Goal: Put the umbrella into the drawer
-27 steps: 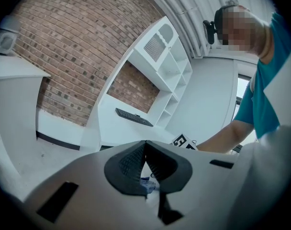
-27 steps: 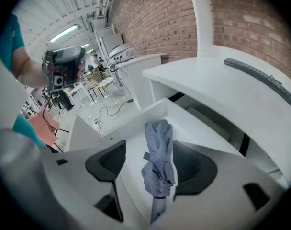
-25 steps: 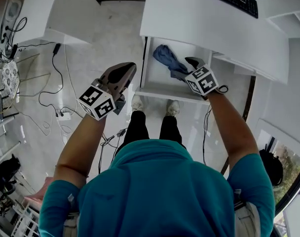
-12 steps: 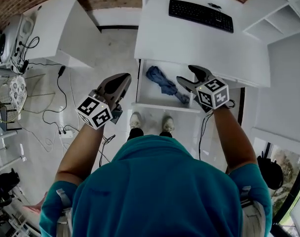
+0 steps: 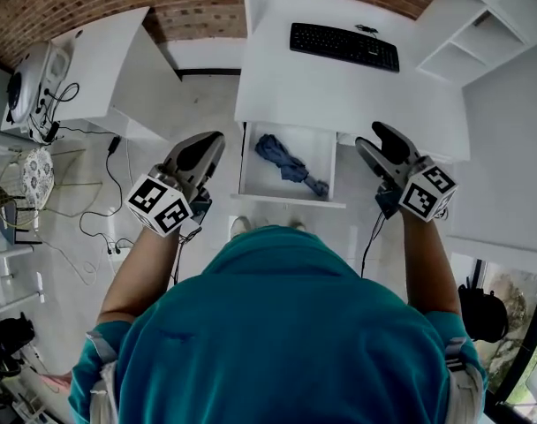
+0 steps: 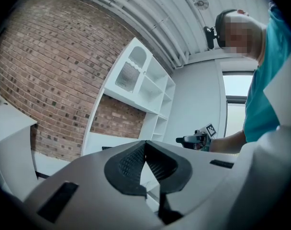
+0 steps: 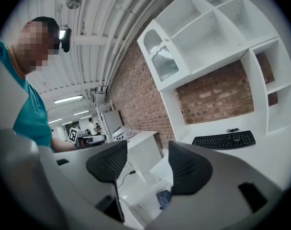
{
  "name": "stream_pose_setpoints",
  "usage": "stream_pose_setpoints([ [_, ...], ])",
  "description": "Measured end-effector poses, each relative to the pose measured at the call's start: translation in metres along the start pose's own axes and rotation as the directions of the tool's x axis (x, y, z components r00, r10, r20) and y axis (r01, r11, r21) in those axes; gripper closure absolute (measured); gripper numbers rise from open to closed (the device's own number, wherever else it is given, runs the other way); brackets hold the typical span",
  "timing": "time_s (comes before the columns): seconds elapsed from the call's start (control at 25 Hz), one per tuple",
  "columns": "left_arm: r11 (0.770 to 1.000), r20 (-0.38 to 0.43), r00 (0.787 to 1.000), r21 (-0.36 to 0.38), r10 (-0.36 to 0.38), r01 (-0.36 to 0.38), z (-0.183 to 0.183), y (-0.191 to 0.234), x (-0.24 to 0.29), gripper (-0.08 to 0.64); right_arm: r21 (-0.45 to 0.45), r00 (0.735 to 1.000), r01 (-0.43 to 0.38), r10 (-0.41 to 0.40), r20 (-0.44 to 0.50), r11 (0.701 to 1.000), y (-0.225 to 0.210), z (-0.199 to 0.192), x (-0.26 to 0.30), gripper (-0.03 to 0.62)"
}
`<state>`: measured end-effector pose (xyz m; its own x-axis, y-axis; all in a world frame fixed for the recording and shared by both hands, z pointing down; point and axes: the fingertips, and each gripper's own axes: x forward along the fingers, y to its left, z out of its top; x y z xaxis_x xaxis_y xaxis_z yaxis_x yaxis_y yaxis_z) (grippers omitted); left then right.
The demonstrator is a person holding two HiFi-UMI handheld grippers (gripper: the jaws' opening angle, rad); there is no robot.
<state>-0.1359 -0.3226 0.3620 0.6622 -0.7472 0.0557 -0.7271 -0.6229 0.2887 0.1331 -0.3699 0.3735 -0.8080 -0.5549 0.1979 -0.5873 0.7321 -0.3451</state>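
The blue folded umbrella (image 5: 289,162) lies inside the open white drawer (image 5: 286,200) under the desk (image 5: 339,91). My right gripper (image 5: 374,140) hangs open to the right of the drawer, apart from the umbrella, with nothing between its pads. In the right gripper view the right gripper (image 7: 148,150) shows a wide gap, and a bit of the umbrella (image 7: 163,198) appears below it. My left gripper (image 5: 209,140) is held left of the drawer over the floor. In the left gripper view the left gripper (image 6: 145,145) has its pads meeting, empty.
A black keyboard (image 5: 344,45) lies on the desk top. A white side table (image 5: 101,60) with a machine (image 5: 28,82) stands at the left, with cables (image 5: 83,201) on the floor below. White shelving (image 5: 480,25) stands at the right against a brick wall.
My right gripper has drawn back out of the drawer and moved right, leaving the umbrella lying inside. The left gripper has shifted slightly. The head view has pulled back from the desk.
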Motion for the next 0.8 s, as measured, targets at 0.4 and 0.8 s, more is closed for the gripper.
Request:
stream_pose_setpoints([
  [0.4,1.0,0.034,0.999,0.022,-0.01,0.009,0.022,-0.022,-0.004,0.548,0.011,0.992,0.038,-0.039,0.118,0.999,0.009,0.014,-0.051,0.449],
  [0.8,1.0,0.04,0.999,0.014,-0.014,0.013,0.018,-0.037,-0.01,0.548,-0.05,0.995,0.049,-0.044,0.091,0.998,0.02,-0.002,-0.052,0.568],
])
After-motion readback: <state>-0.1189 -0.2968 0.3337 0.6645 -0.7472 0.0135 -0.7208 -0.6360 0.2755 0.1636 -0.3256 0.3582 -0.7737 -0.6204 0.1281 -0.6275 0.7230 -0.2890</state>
